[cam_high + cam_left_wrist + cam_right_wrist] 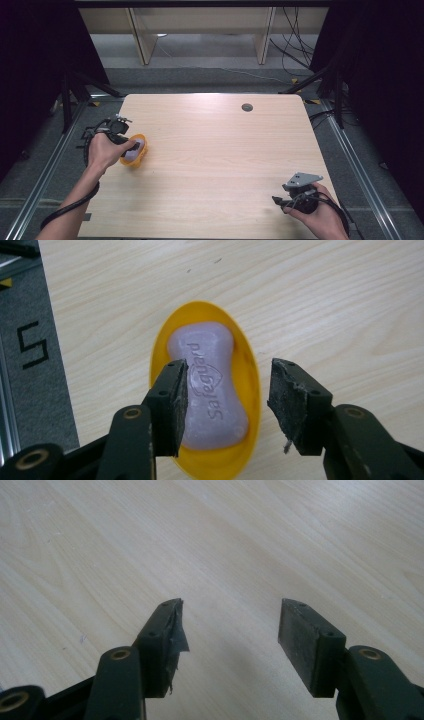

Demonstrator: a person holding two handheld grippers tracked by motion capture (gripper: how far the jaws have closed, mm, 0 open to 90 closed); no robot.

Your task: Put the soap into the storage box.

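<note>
2 tools are in play, and the work in hand belongs to the left tool (227,367), which hangs over a lilac bar of soap (207,352) lying in a yellow oval dish (252,390) at the left-centre of the high view, near the left edge of the worktop (225,150). The step looks like the approach to a pick, or a re-set of one: its jaws stand apart, 1 in front of the bar's left flank and the other out past the dish's right rim, with neither pad seeming to press on anything. I cannot tell how high above the bar they sit. The next move, as I judge it, calls for lowering the jaws so they straddle either the bar's narrow waist or the whole dish, then closing squarely; the bar looks smooth and may slip if caught off-centre, and the light dish could tip. The right tool (230,605) rests at the lower right of the high view, well apart from the dish, jaws wide over bare wood and holding nothing.
</note>
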